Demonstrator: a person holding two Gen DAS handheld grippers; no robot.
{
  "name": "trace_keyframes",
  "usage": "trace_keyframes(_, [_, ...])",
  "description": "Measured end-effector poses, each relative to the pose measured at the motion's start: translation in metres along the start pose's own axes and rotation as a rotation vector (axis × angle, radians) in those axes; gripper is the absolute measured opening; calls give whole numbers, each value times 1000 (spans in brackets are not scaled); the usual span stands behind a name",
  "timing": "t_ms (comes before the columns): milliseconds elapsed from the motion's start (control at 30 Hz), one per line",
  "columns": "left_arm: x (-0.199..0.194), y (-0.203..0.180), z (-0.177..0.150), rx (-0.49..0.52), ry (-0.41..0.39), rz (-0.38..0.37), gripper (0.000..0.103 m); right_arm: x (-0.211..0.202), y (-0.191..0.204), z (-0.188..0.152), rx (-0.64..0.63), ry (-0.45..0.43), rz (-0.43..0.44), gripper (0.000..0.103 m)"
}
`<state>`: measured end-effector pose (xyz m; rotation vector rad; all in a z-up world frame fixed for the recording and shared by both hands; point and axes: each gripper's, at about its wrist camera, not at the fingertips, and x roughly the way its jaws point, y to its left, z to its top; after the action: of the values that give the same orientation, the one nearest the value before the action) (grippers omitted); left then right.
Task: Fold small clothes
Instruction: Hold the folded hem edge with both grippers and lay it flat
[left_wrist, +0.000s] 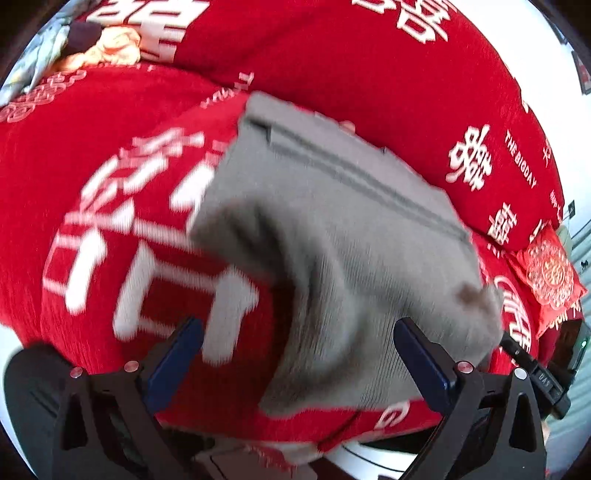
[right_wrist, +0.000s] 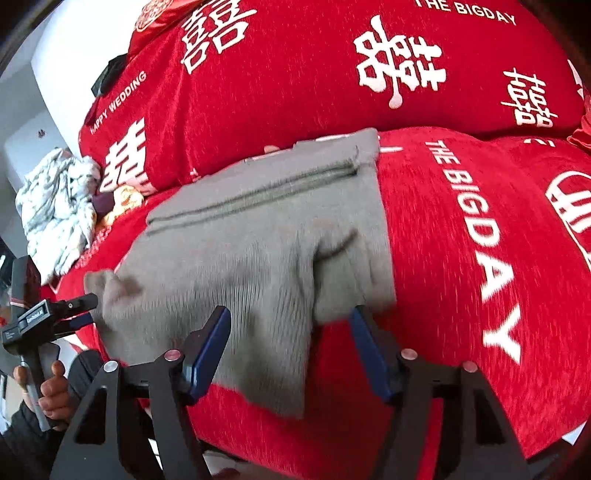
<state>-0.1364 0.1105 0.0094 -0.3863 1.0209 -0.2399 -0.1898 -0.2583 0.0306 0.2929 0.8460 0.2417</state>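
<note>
Left wrist view: grey garment (left_wrist: 332, 236) folded on red sofa (left_wrist: 74, 166); left gripper (left_wrist: 295, 354) apart, empty; right gripper (right_wrist: 290, 347) apart, cloth at 12 o'clock; fold likely released; next: regrasp edge or smooth.

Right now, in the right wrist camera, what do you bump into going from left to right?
The person's hand holding the left gripper → crumpled pale cloth → grey folded garment → white "THE BIGDAY" lettering on the red sofa cover.
</note>
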Motion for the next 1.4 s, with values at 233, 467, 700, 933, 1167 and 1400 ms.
trace_keyframes(233, [13, -38, -15, 130, 1, 6, 77, 14, 4, -8, -44, 24, 15, 70])
trace_keyframes(467, [11, -52, -20, 215, 3, 61, 12, 19, 17, -10, -107, 79, 62, 13])
trace_keyframes(700, [-33, -56, -15, 204, -122, 17, 12, -26, 22, 6, -98, -36, 164, 13])
trace_keyframes(933, [-61, -78, 21, 201, -227, -3, 12, -56, 31, 42, -36, -169, 238, 13])
trace_keyframes(1167, [-60, -84, 68, 177, -242, 31, 12, -54, 27, 87, 0, -208, 202, 13])
trace_keyframes(1400, [-35, -89, 113, 154, -191, 90, 12, -21, 27, 130, 42, -148, 129, 13])
